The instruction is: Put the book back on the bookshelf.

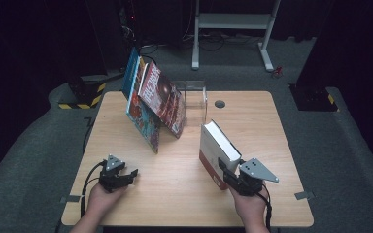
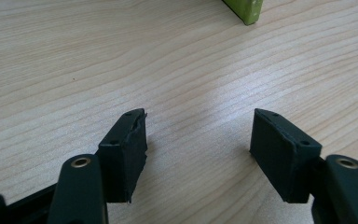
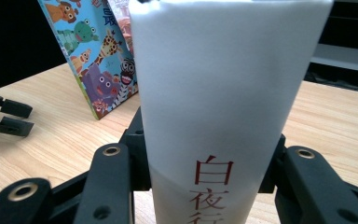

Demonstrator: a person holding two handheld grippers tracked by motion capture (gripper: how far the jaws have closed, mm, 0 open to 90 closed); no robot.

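High view: right tongs (image 1: 229, 173) pinch a thick white book (image 1: 217, 151) standing upright on the worktop (image 1: 175, 194), right of centre. Left gripper view: left tongs (image 2: 198, 140) spread, empty, over bare wood. Right gripper view: jaws clamp the book's spine (image 3: 223, 107).

A dark lab or studio is surrounding the wooden table (image 1: 184, 194): a white metal stand (image 1: 233, 22) and cables are sitting at twelve o'clock, hazard-striped tape (image 1: 80, 104) at ten.
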